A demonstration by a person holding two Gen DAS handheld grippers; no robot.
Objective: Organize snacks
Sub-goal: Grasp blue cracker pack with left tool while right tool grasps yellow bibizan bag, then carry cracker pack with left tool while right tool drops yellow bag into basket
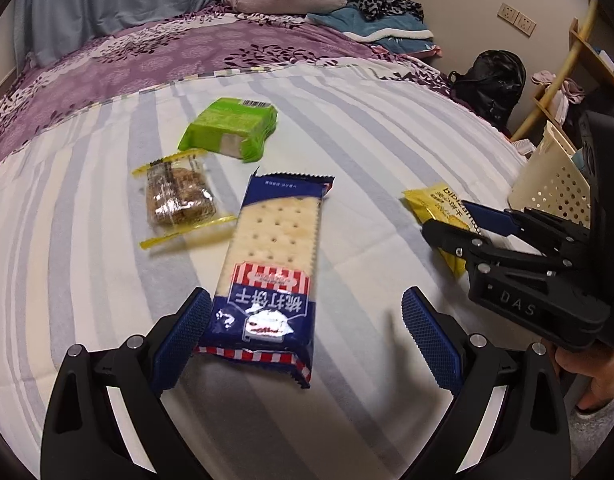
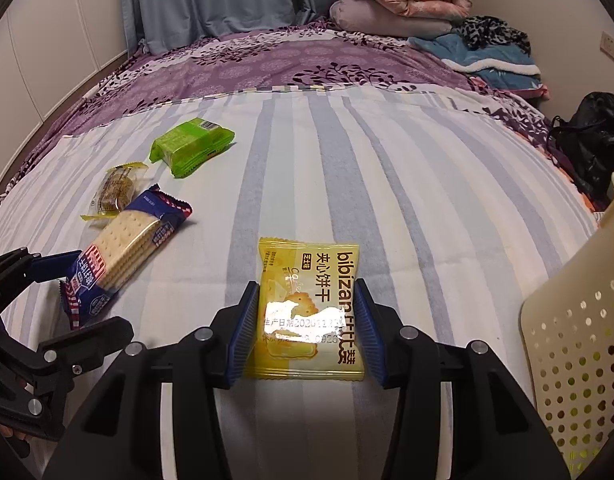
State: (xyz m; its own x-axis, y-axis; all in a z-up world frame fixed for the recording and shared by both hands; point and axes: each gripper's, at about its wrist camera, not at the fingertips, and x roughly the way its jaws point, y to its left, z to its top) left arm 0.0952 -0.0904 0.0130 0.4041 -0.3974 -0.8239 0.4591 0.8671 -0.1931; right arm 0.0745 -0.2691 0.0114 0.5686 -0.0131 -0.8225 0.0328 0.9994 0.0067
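Our right gripper [image 2: 305, 334] pinches the yellow packet [image 2: 309, 312] by its side edges, near the bed's basket [image 2: 583, 360] edge; it's light, crinkly, slippery, the biscuit fragile. Our left gripper [image 1: 307, 340] is spread around the crackers [image 1: 269, 272].

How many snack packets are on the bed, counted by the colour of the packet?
Yellow packet: 1
Blue cracker packet: 1
Green packet: 1
Clear packet with yellow ends: 1
Total: 4
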